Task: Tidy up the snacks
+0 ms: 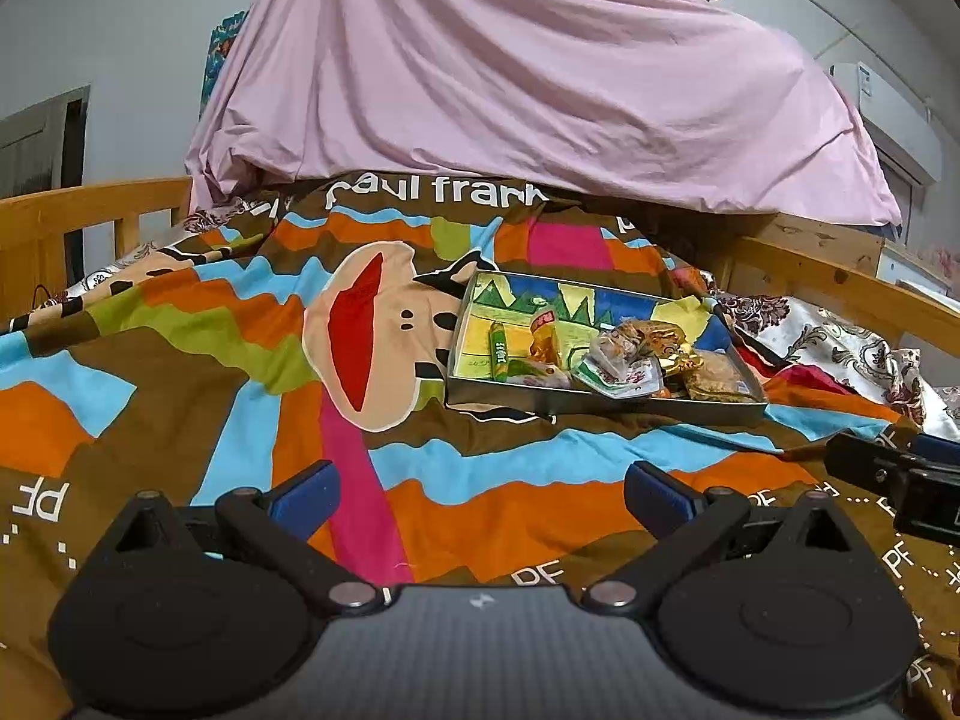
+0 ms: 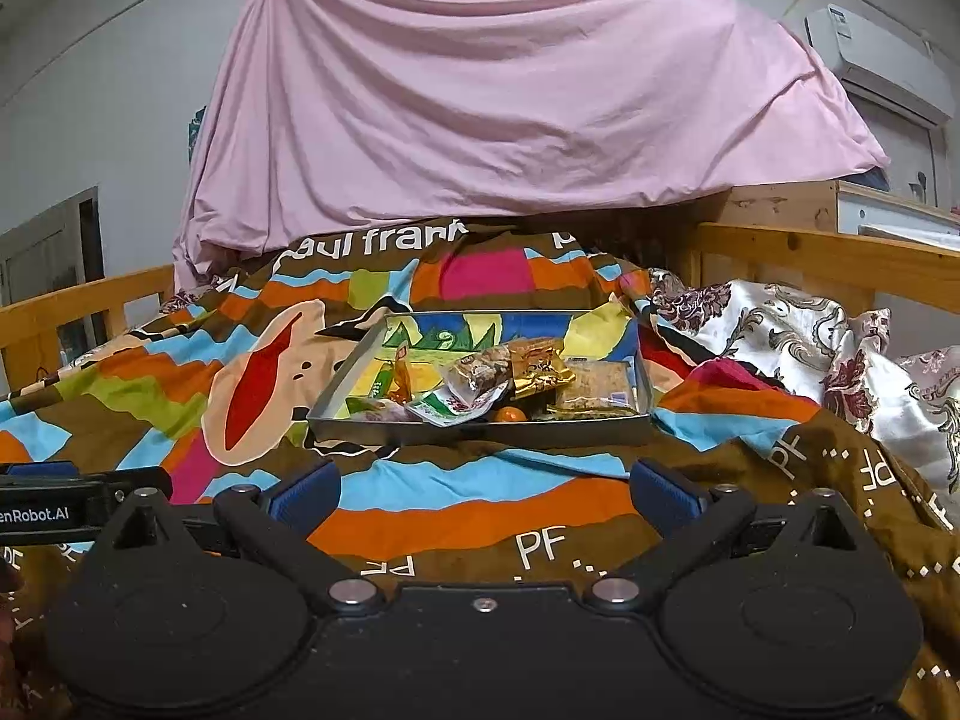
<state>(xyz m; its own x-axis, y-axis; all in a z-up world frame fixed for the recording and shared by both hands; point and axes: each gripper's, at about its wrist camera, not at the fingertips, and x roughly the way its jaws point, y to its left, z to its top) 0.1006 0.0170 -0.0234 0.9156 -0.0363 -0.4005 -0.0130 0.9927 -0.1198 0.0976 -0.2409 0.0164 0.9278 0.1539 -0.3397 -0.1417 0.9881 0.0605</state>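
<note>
Snacks piled in the shallow grey metal tray (image 2: pixel 480 429) on the bright patchwork quilt (image 2: pixel 480 516).
Left gripper (image 1: pixel 477 498) and right gripper (image 2: pixel 480 495) hover near the tray, fingers spread, empty.

We see a matt cloth duvet cover (image 2: pixel 480 516), a smooth metal tray (image 2: pixel 480 429), glossy foil and plastic snack wrappers (image 2: pixel 537 372), a wooden bed rail (image 2: pixel 828 261), and matt black plastic grippers.

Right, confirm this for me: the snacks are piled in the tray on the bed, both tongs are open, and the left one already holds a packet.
One thing is wrong: the left tongs hold nothing. The left wrist view shows only the bedspread between them. The rest stands: snacks piled in the tray, right tongs open too.
</note>
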